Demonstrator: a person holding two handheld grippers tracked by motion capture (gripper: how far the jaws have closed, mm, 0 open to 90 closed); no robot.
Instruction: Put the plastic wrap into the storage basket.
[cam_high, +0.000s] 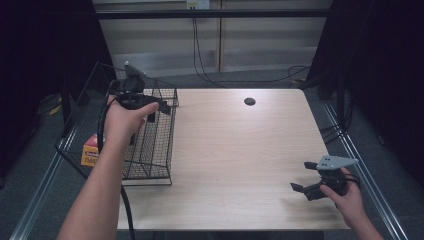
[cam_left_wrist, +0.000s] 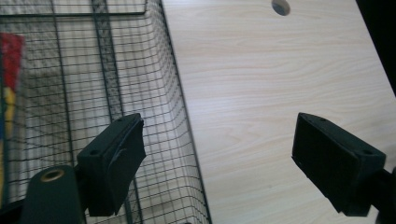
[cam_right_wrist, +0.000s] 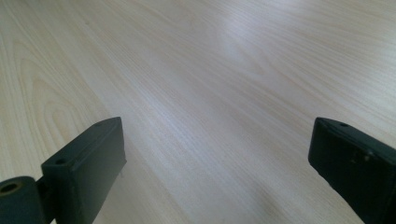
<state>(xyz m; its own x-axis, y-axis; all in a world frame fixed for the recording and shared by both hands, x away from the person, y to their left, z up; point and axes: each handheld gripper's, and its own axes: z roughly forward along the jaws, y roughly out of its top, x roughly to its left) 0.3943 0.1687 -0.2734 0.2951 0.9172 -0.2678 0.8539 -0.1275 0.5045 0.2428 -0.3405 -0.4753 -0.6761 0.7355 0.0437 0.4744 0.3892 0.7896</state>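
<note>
The left gripper (cam_high: 159, 111) hangs over the far right corner of a black wire-mesh basket (cam_high: 160, 150) that stands on the left end of a pale wooden table (cam_high: 240, 150). Its jaws are spread apart with nothing between them; in the left gripper view one black pad (cam_left_wrist: 114, 158) lies over the mesh wall and the other over bare tabletop. A yellow and red box (cam_high: 90, 152), its print too small to read, lies at the basket's left side, probably inside it. The right gripper (cam_high: 304, 176) rests low near the table's right front corner, jaws released and gaping over bare wood. A dark round hole (cam_high: 249, 101) marks the far tabletop.
</note>
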